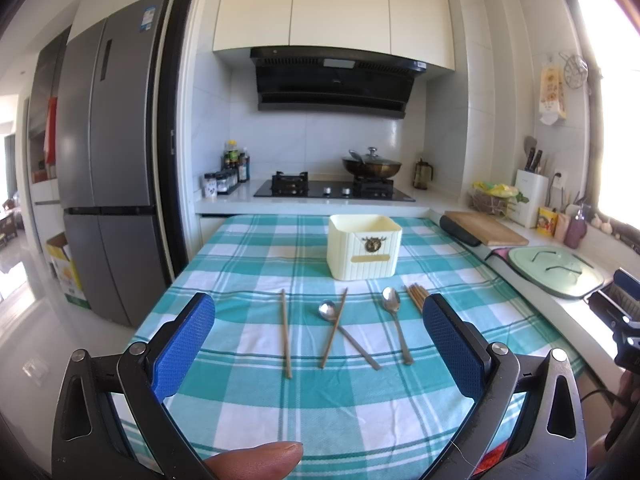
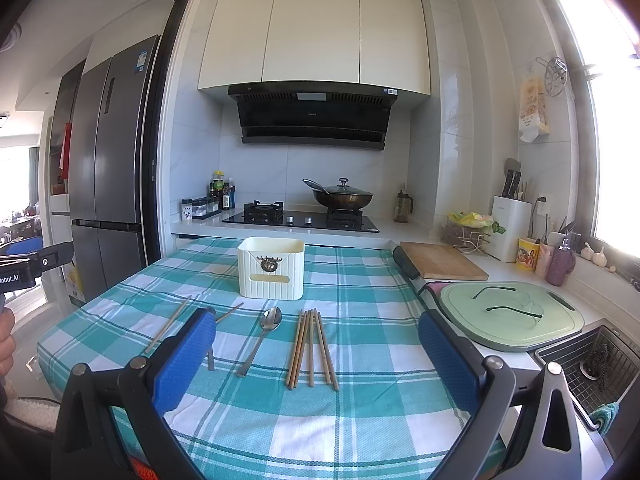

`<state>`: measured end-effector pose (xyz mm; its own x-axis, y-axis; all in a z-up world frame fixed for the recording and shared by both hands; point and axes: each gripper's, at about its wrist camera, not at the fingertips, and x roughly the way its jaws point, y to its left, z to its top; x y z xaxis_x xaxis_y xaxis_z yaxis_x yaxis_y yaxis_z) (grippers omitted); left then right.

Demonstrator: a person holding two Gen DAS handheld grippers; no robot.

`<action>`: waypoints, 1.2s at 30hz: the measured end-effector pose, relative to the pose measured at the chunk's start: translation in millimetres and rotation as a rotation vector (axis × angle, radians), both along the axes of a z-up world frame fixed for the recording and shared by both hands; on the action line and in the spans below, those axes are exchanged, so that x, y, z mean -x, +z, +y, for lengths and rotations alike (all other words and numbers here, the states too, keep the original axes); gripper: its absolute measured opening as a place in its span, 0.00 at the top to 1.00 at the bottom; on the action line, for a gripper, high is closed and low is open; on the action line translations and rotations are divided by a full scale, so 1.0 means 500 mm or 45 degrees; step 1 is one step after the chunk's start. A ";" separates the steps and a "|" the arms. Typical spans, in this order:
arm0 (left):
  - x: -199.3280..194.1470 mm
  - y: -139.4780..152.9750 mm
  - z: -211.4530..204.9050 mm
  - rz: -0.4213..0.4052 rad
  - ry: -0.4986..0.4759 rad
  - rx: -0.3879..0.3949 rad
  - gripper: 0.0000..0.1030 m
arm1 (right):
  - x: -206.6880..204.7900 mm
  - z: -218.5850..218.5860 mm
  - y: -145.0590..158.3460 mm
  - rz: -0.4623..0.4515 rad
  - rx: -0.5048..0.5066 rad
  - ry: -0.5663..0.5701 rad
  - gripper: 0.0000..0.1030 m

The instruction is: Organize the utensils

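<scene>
Left gripper [image 1: 319, 344]: two black angular arms, each with a triangular cut-out and round silver pivot screws. Fingers [image 1: 185, 347] are faced with blue, finely dimpled pads. A fingertip [image 1: 256, 460] of the person's hand shows at the lower edge, nail visible.

Right gripper [image 2: 318, 358]: same build, black frame, silver screws, blue textured pads [image 2: 448, 360]. Red marking visible low inside the frame. A white "Robot.AI" label [image 2: 9, 279], partly cut off, sits on the other gripper's black body at far left.

A home kitchen: gas hob [image 2: 301, 218], range hood [image 2: 313, 114], fridge [image 1: 108, 156].
</scene>
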<state>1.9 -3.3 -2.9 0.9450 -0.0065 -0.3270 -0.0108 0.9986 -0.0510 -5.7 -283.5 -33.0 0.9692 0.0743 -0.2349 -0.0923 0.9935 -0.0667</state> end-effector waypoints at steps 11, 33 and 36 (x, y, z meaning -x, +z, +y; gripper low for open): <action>0.000 -0.002 0.000 0.005 -0.002 0.001 0.00 | -0.001 0.001 -0.001 0.003 0.001 -0.002 0.00; -0.060 -0.033 0.022 0.120 0.038 0.011 0.00 | -0.055 -0.017 -0.029 0.124 -0.022 0.000 0.00; -0.096 -0.053 0.035 0.181 0.055 0.004 0.00 | -0.107 -0.036 -0.046 0.255 -0.025 0.009 0.00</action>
